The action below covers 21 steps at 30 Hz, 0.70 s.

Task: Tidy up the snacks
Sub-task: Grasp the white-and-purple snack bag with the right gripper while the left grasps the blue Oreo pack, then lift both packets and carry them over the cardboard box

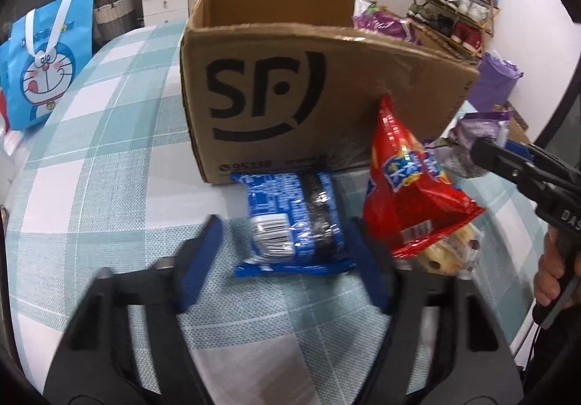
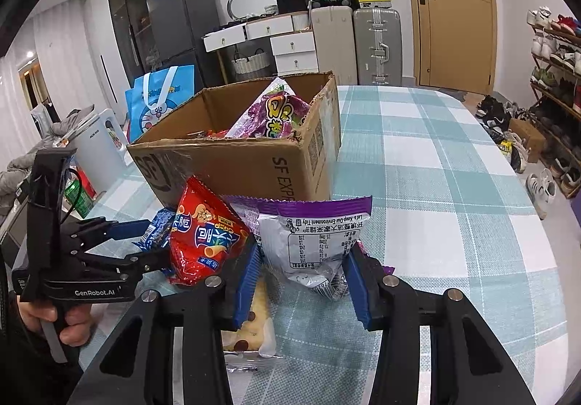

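Observation:
An open SF cardboard box (image 1: 276, 93) stands on the checked table and holds a purple snack bag (image 2: 276, 114). In front of it lie a blue cookie pack (image 1: 294, 223), a red snack bag (image 1: 410, 187) leaning on the box, a clear-wrapped bread roll (image 1: 446, 252) and a purple-and-silver bag (image 2: 312, 245). My left gripper (image 1: 287, 252) is open, its fingers either side of the blue pack. My right gripper (image 2: 301, 274) is open around the purple-and-silver bag, touching or nearly touching its sides. The box also shows in the right wrist view (image 2: 239, 158).
A blue Doraemon bag (image 1: 43, 60) stands at the table's left edge. Checked tablecloth (image 2: 454, 187) extends to the right of the box. Suitcases, drawers, a door and a shoe rack (image 2: 555, 78) stand around the room.

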### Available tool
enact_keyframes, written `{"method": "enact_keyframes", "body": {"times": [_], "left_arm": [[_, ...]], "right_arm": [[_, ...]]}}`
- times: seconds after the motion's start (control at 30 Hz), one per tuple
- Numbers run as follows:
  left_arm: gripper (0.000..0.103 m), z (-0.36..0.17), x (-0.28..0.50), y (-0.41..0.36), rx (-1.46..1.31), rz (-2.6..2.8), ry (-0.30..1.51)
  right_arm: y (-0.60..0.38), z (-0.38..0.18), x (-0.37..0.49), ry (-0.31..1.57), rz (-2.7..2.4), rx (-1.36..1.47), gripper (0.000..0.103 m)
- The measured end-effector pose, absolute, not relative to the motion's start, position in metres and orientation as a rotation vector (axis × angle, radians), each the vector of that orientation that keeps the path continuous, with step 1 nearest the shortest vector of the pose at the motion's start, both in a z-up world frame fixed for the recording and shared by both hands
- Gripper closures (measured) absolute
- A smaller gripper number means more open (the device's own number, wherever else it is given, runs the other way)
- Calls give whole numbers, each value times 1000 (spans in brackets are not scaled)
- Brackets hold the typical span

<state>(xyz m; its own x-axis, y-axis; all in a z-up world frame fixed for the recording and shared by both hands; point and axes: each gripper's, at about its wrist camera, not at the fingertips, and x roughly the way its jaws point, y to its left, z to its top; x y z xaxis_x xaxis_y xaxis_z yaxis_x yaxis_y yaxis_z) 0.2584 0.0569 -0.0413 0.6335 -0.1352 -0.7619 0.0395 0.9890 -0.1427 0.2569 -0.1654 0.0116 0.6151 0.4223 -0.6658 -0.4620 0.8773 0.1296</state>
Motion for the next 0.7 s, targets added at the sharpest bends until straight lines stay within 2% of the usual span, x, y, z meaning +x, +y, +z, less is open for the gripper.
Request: {"method": "enact_keyframes", "body": {"times": [0.07, 0.17, 0.7], "left_arm": [[59, -39, 255, 57, -125, -109, 864], [60, -35, 250, 58, -143, -124, 845], [61, -20, 232, 47, -101, -140, 829]], "right_arm": [[-165, 12, 257, 749, 512, -57, 58], [-165, 12, 256, 747, 512, -57, 58], [-164, 18, 254, 733, 514, -50, 58]]}}
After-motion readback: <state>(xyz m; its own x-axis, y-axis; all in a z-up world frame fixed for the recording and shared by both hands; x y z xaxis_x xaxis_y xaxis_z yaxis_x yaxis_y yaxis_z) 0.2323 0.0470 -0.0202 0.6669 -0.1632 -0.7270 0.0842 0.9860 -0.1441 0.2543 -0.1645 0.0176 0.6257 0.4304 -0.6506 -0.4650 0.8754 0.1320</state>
